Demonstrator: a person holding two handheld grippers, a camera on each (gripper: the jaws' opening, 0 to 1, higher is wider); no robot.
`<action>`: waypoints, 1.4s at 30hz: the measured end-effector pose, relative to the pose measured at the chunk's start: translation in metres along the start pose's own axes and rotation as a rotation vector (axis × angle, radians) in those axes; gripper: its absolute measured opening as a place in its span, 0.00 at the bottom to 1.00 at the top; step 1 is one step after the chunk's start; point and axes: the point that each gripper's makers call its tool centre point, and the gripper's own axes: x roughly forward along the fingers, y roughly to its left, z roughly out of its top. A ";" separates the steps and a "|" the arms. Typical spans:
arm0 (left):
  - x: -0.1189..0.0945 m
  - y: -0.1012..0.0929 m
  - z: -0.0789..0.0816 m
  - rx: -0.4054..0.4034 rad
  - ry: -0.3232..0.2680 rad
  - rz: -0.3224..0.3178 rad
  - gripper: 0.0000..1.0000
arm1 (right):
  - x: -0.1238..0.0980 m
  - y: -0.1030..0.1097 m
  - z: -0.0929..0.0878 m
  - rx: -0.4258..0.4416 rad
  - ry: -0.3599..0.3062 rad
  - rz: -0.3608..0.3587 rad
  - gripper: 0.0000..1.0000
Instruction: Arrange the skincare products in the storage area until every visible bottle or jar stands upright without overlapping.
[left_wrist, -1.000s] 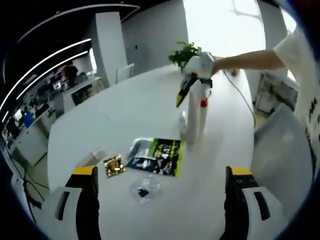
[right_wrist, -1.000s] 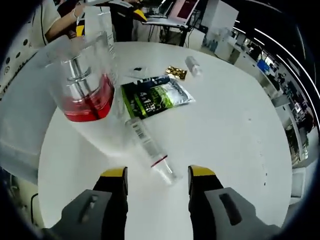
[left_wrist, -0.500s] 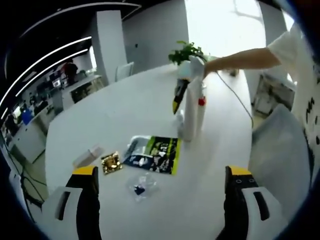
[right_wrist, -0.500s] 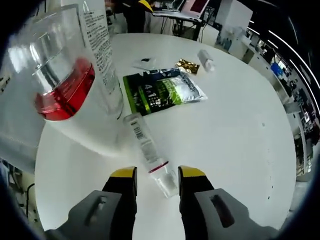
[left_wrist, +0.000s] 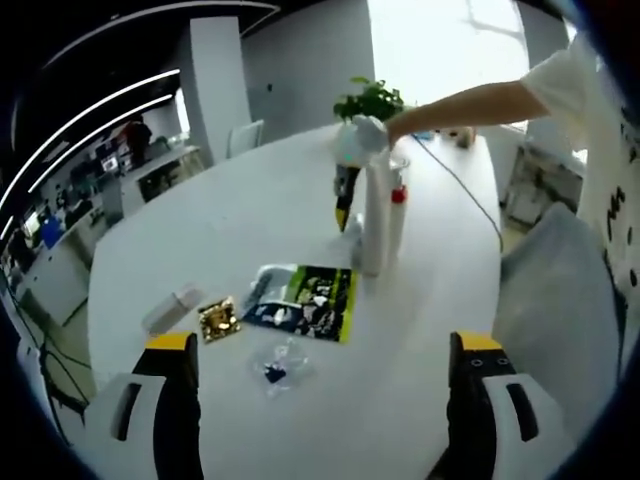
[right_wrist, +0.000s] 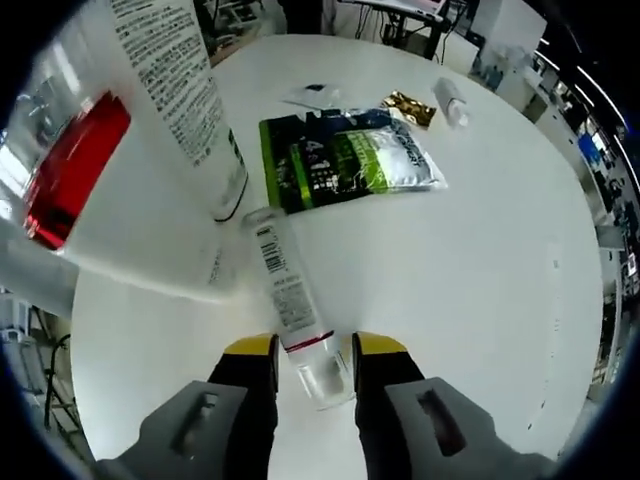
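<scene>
**Right jaws bracket the lying tube; left jaws wide apart**

In the right gripper view, the right gripper (right_wrist: 312, 362) has its yellow-tipped jaws set close on either side of the clear cap of a lying tube (right_wrist: 288, 300); whether they actually pinch it I cannot tell. The tube runs toward 11 o'clock, ending just beside a tall white bottle (right_wrist: 170, 90). At 10 o'clock is a clear bottle with red liquid (right_wrist: 70, 160). At 12 to 1 o'clock a green sachet (right_wrist: 345, 158) lies flat on the white table (right_wrist: 480, 300), a gold packet (right_wrist: 410, 107) beyond it.

In the left gripper view, the left gripper (left_wrist: 325, 400) is spread wide, holding nothing. A small clear bag (left_wrist: 277, 366) lies at 12 o'clock.
</scene>
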 end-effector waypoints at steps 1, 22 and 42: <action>0.000 0.000 0.000 -0.001 0.001 -0.002 0.95 | 0.001 -0.001 0.000 0.000 0.002 0.004 0.29; 0.006 -0.008 -0.002 0.020 0.030 -0.030 0.92 | 0.002 0.002 0.000 0.025 0.033 0.024 0.22; 0.002 -0.019 0.004 0.030 0.005 -0.045 0.91 | -0.003 0.004 -0.003 0.125 0.040 -0.044 0.18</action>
